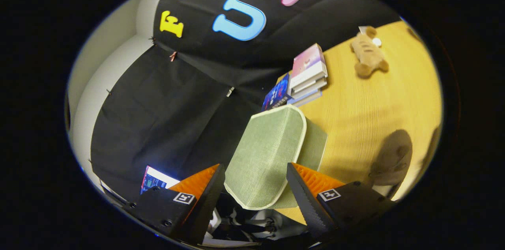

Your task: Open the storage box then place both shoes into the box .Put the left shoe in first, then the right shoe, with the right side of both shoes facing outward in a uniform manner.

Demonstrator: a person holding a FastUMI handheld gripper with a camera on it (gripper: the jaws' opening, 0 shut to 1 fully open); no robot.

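The gripper (pixel 255 187) is seen with its two fingers spread apart, and the near end of the storage box lid (pixel 265 155) is found in the gap between them. Whether either finger presses on the lid cannot be told; a little space seems to be left on both sides, so the claw is judged released rather than clenched. Below the fingers, part of what may be a shoe (pixel 240 222) is glimpsed, too dim to be named with certainty.

The lid is covered in a woven green fabric with a pale piped edge, and it is tilted away from the storage box (pixel 315 143) just behind it. It is judged light, fairly stiff and not slippery, since the cloth should give grip. The piped rim at the near end is thought the best place for hold to be taken.

Beyond the box, a stack of books (pixel 305 78) is laid on the wooden table (pixel 355 112), and farther off to the right a plush toy (pixel 367 56) is seen.
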